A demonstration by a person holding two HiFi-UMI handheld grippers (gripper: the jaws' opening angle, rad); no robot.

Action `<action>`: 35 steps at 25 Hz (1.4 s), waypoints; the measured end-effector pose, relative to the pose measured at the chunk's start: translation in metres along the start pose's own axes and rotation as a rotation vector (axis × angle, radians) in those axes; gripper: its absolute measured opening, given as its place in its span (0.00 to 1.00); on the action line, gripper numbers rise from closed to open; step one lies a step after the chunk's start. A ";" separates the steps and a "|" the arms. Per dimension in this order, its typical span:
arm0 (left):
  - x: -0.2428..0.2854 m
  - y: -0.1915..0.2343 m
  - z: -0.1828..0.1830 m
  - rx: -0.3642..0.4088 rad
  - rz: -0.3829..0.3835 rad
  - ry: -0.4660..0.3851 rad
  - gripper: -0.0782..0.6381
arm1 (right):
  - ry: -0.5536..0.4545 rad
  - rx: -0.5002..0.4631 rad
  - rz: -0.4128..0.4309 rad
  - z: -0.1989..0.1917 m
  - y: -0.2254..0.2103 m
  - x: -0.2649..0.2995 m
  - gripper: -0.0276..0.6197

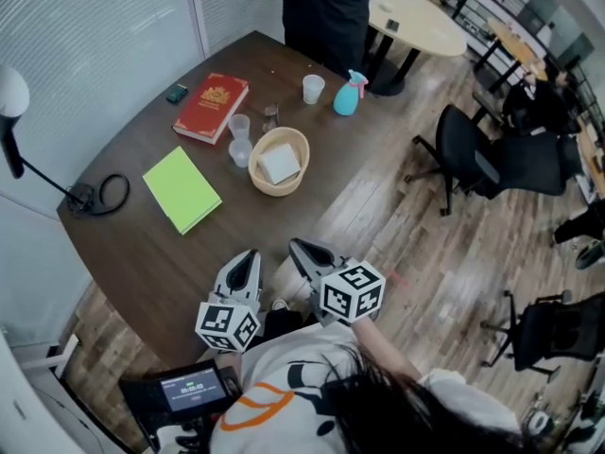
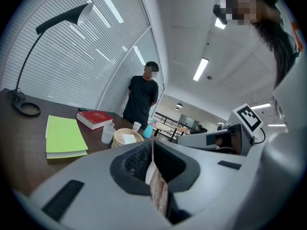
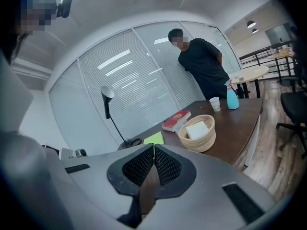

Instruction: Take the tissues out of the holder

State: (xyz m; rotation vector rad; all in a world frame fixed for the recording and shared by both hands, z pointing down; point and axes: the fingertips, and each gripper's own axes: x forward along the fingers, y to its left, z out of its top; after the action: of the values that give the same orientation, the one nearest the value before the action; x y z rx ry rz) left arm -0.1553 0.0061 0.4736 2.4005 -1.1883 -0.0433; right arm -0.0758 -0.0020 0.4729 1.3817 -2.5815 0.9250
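A round woven holder (image 1: 279,162) stands mid-table with a white stack of tissues (image 1: 279,165) inside. It also shows in the left gripper view as the holder (image 2: 120,133) with the tissues (image 2: 127,138), and in the right gripper view as the holder (image 3: 197,140) with the tissues (image 3: 195,129). Both grippers hover at the table's near edge, well short of the holder. My left gripper (image 1: 250,255) is shut and empty, its pads meeting (image 2: 152,143). To its right, my right gripper (image 1: 296,246) is also shut with nothing between its pads (image 3: 154,147).
A red book (image 1: 212,107), a green notebook (image 1: 181,188), two clear cups (image 1: 239,138), a paper cup (image 1: 313,88) and a blue spray bottle (image 1: 348,94) lie around the holder. A lamp cable (image 1: 106,193) sits left. A person (image 1: 321,8) stands beyond the table; office chairs (image 1: 482,159) right.
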 end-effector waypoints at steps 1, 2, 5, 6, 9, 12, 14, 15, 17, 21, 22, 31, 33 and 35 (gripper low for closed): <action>0.002 0.000 0.000 -0.001 -0.004 -0.001 0.11 | 0.000 -0.002 -0.004 0.001 -0.002 0.000 0.06; 0.003 0.000 -0.001 -0.003 -0.006 -0.002 0.11 | 0.001 -0.003 -0.007 0.001 -0.003 0.001 0.06; 0.000 0.007 -0.002 -0.005 0.009 0.000 0.11 | 0.013 0.000 -0.003 0.000 -0.003 0.008 0.06; -0.002 0.009 -0.001 -0.006 0.018 -0.002 0.11 | 0.017 0.001 0.002 0.001 -0.002 0.010 0.06; -0.005 0.015 0.004 -0.015 0.047 -0.017 0.11 | 0.027 -0.009 0.020 0.007 -0.001 0.015 0.06; -0.005 0.025 0.010 -0.021 0.079 -0.034 0.11 | 0.034 -0.013 0.041 0.013 -0.003 0.026 0.06; -0.001 0.031 0.010 -0.025 0.099 -0.038 0.11 | 0.041 -0.008 0.054 0.017 -0.009 0.035 0.06; 0.001 0.033 0.010 -0.028 0.108 -0.038 0.11 | 0.045 -0.003 0.060 0.019 -0.013 0.039 0.06; 0.008 0.037 0.009 -0.033 0.125 -0.037 0.11 | 0.051 0.008 0.070 0.024 -0.023 0.047 0.06; 0.029 0.044 0.013 -0.040 0.159 -0.040 0.11 | 0.071 0.001 0.091 0.038 -0.044 0.062 0.06; 0.035 0.046 0.015 -0.043 0.168 -0.041 0.11 | 0.078 0.000 0.099 0.042 -0.049 0.066 0.06; 0.102 0.052 0.026 -0.045 0.218 -0.037 0.11 | 0.136 0.027 0.179 0.077 -0.100 0.099 0.06; 0.113 0.054 0.026 -0.049 0.235 -0.032 0.11 | 0.172 -0.004 0.217 0.079 -0.106 0.106 0.07; 0.123 0.057 0.029 -0.051 0.252 -0.030 0.11 | 0.199 -0.033 0.253 0.081 -0.111 0.112 0.07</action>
State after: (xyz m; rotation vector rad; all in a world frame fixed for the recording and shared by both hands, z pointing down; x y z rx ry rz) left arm -0.1276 -0.1285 0.4925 2.1963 -1.4770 -0.0297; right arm -0.0391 -0.1738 0.4967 0.9151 -2.6418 0.9898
